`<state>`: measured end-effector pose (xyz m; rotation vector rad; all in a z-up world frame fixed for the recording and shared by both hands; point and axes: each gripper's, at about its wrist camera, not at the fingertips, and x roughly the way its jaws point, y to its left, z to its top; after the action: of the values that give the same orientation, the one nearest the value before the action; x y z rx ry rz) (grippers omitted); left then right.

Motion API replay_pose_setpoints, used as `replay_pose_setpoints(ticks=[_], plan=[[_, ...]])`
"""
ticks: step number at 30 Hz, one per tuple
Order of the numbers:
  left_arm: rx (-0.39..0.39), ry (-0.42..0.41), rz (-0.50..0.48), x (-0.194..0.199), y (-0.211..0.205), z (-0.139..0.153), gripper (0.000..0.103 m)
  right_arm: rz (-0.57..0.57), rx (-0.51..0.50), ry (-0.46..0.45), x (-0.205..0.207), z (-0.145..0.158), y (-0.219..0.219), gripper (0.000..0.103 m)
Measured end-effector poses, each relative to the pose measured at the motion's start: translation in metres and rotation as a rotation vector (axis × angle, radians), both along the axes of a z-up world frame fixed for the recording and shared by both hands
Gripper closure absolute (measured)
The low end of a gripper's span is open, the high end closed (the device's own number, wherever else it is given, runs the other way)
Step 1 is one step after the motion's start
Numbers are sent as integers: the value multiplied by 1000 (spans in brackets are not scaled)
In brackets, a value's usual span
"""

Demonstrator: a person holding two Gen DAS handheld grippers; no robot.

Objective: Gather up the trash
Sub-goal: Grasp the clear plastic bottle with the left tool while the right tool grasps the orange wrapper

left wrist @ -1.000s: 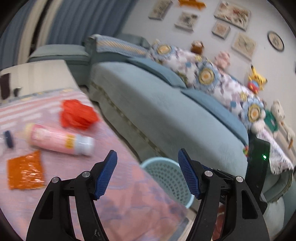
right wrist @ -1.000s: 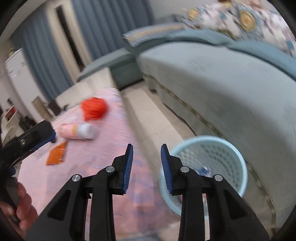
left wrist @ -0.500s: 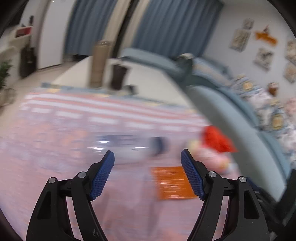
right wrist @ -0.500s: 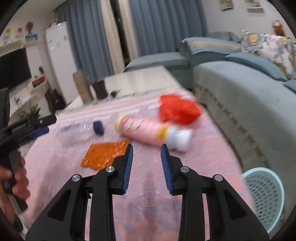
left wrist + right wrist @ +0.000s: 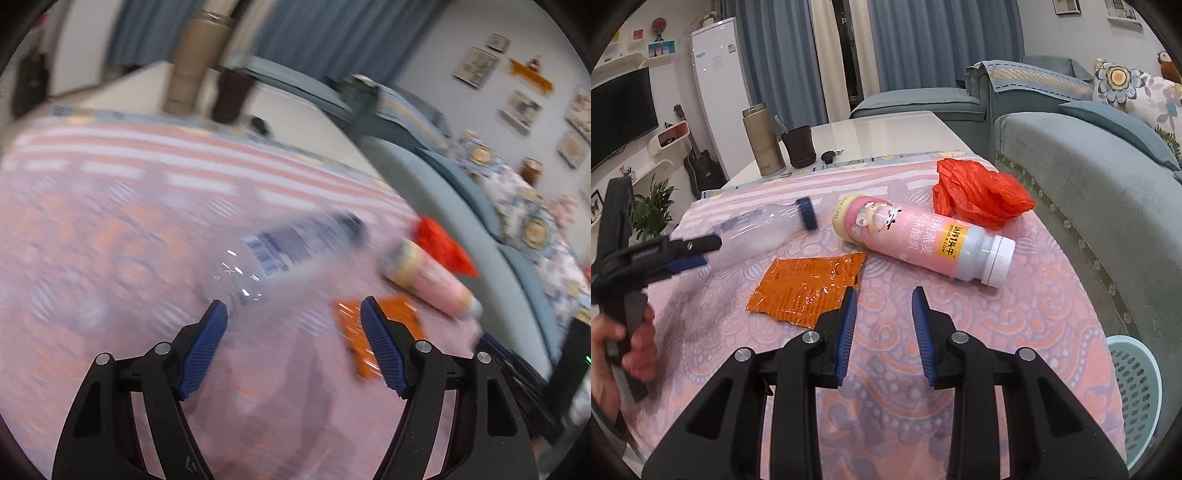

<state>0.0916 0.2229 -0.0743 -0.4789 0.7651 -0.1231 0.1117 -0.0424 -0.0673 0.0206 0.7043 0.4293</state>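
Trash lies on the pink-patterned cloth [image 5: 1015, 332] on the table. A clear plastic bottle [image 5: 764, 225] with a blue cap lies on its side at the left. A pink yoghurt bottle [image 5: 923, 240] lies in the middle, a crumpled red plastic bag [image 5: 979, 195] behind it and a flat orange wrapper [image 5: 809, 284] in front. My right gripper [image 5: 883, 295] hovers open over the cloth, just right of the wrapper, with nothing between its pads. My left gripper [image 5: 291, 306] is open. The clear bottle's [image 5: 291, 247] bottom end lies just ahead of it, blurred.
A light blue perforated basket [image 5: 1134, 387] stands on the floor at the table's right, beside the blue-grey sofa [image 5: 1089, 192]. At the table's far end stand a tan thermos [image 5: 762, 140], a dark cup [image 5: 799, 146] and a key fob [image 5: 829, 157]. A hand [image 5: 635, 354] holds the left gripper.
Both views have swung from the sofa and basket round to the tabletop. The left gripper has come down towards the clear bottle with its jaws slightly wider. The right jaws keep the same gap.
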Motion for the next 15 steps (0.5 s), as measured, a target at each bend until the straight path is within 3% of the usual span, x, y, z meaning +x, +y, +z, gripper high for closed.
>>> replay_pose_setpoints(ticks=[2,4,6,9,13,15], plan=[[-61,7,-91,-4,-17,0,31,5,0,-2,-1,0,1,75],[-49,8,-160,-9,-30,5,31,14,-1,-4,0,0,1,75],[39,-17,-172,-14,-38,15,31,17,-3,-9,-2,0,2,75],[213,-67,-95,-13,-37,36,22,22,-10,2,-1,-1,4,75],[264,14,-94,25,-39,30,20,60,-39,23,2,-3,14,75],[301,64,-75,49,-45,20,21,80,-59,34,2,-4,20,67]])
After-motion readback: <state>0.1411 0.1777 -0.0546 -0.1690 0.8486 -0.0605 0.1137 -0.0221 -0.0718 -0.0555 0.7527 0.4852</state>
